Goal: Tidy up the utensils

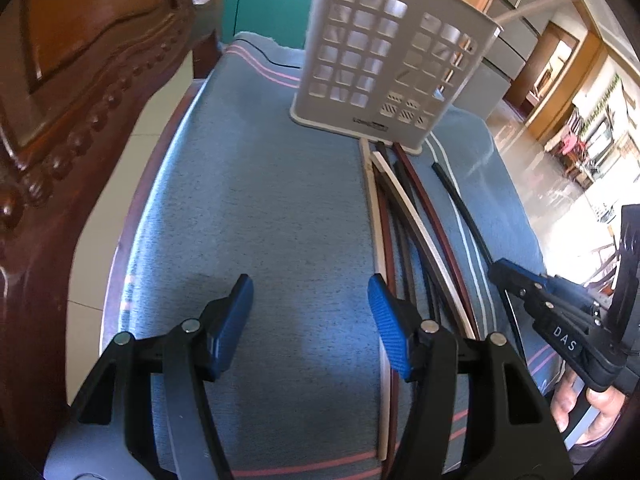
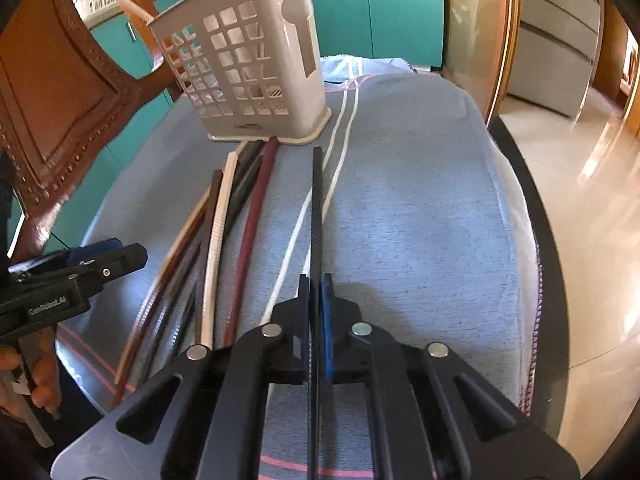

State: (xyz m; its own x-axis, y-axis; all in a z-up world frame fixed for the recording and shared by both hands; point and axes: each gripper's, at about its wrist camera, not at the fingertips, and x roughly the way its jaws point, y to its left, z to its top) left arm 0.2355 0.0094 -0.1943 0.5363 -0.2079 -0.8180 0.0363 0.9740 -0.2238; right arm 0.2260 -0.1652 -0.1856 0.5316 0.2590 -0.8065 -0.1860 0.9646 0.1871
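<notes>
A white perforated utensil holder (image 1: 384, 60) stands upright at the far end of a blue cloth; it also shows in the right wrist view (image 2: 256, 68). Several long chopsticks, white, dark red, brown and black (image 1: 404, 216), lie in a bundle in front of it (image 2: 224, 232). My right gripper (image 2: 316, 280) is shut on a black chopstick (image 2: 317, 208), apart from the bundle and pointing toward the holder. It shows at the right in the left wrist view (image 1: 500, 270). My left gripper (image 1: 310, 292) is open and empty over the cloth, left of the bundle.
The blue cloth with pink and white stripes (image 1: 260, 200) covers a small rounded table. A carved wooden chair back (image 1: 72, 80) stands close on the left. Teal cabinets (image 2: 380, 8) are behind. Tiled floor (image 2: 592, 200) drops off to the right.
</notes>
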